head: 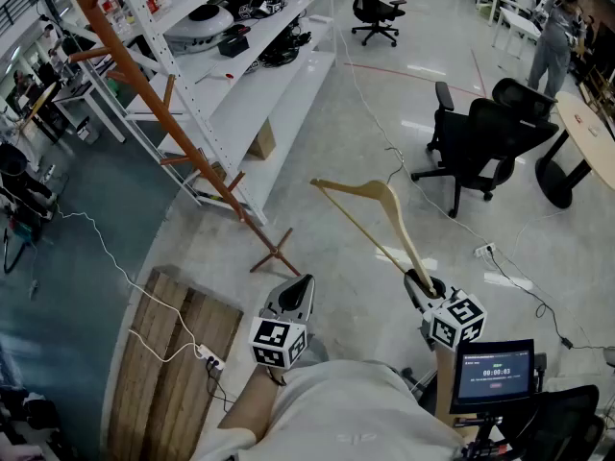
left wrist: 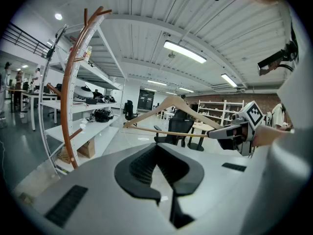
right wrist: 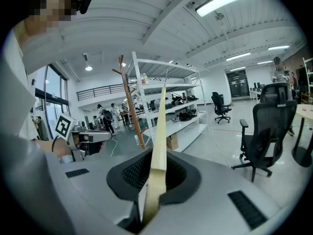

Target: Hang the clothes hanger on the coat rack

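The wooden clothes hanger (head: 382, 221) is held up in the air over the floor by the right gripper (head: 423, 282). Its fingers (right wrist: 183, 179) are clamped fully shut on the end of one hanger arm, which is seen edge-on between them in the right gripper view. From that grip the hanger's long axis is pointed up and away from the person, slanting towards the left in the head view. The far arm end is turned towards the coat rack (head: 144, 86). The hook cannot be made out.

The left gripper (head: 300, 286) is held just beside, to the left and apart from the hanger. Its fingers (left wrist: 142, 171) are drawn together to a thin slit, with nothing between them.

The orange-brown coat rack is seen well apart from the hanger, further left, its base (head: 278, 254) on the pale floor. It is set close against white shelving (head: 245, 75) loaded with gear. A black office chair (head: 480, 147) is seen to the right of the hanger, and a wooden pallet (head: 168, 373) with a power strip (head: 209, 358) lies on the floor at lower left.
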{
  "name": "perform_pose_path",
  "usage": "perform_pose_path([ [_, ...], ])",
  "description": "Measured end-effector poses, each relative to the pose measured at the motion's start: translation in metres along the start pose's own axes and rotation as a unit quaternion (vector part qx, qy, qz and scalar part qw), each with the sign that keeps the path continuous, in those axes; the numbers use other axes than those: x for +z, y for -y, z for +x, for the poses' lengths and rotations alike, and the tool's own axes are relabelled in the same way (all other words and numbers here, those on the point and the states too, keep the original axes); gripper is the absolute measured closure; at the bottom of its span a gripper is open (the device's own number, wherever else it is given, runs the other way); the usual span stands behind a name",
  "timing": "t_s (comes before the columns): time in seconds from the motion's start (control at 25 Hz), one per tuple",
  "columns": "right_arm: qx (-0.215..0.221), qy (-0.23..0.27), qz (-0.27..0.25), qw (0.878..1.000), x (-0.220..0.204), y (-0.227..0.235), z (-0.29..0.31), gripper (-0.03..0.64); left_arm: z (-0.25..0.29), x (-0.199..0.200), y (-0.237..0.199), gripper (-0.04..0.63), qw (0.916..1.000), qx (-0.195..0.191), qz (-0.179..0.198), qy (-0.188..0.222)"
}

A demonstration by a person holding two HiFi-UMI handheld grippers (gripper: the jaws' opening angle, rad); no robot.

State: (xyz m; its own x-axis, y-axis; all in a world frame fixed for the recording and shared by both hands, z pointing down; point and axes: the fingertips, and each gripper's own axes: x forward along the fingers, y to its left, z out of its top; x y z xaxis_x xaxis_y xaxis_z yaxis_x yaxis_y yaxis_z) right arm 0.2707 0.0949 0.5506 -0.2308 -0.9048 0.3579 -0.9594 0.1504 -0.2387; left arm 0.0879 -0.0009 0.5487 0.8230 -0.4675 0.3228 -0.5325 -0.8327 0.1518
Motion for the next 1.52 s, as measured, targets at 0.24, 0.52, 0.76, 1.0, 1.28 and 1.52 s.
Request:
perform_pose_path([
  [0.24, -0.019, 0.024, 0.005, 1.000, 0.051, -0.022, 0.096, 0.574, 0.008, 0.034, -0.106, 0.589, 0.9999, -0.008, 0.012, 0.002],
  [0.52, 0.000, 0.030, -0.012, 0.999, 0.092, -0.031, 0.169, 0.574, 0.019, 0.062, -0.165, 0.589, 0.9998, 0.010, 0.004, 0.019],
  [0.76, 0.036, 0.015, -0.047, 0.998, 0.122, -0.028, 0.206, 0.574, 0.024, 0.071, -0.183, 0.589, 0.9978, 0.053, -0.026, 0.028],
  [1.0, 0.057, 0.000, -0.091, 0.994, 0.145, -0.026, 0.244, 0.574, 0.022, 0.082, -0.202, 0.589, 0.9954, 0.082, -0.031, 0.037],
  [1.28, 0.087, 0.035, -0.139, 0.986, 0.215, -0.045, 0.281, 0.574, 0.011, 0.130, -0.229, 0.589, 0.9905, 0.119, -0.006, 0.069],
  [1.52, 0.069, 0.070, -0.205, 0.974, 0.299, -0.063, 0.298, 0.574, -0.015, 0.199, -0.255, 0.589, 0.9809, 0.160, 0.031, 0.106],
])
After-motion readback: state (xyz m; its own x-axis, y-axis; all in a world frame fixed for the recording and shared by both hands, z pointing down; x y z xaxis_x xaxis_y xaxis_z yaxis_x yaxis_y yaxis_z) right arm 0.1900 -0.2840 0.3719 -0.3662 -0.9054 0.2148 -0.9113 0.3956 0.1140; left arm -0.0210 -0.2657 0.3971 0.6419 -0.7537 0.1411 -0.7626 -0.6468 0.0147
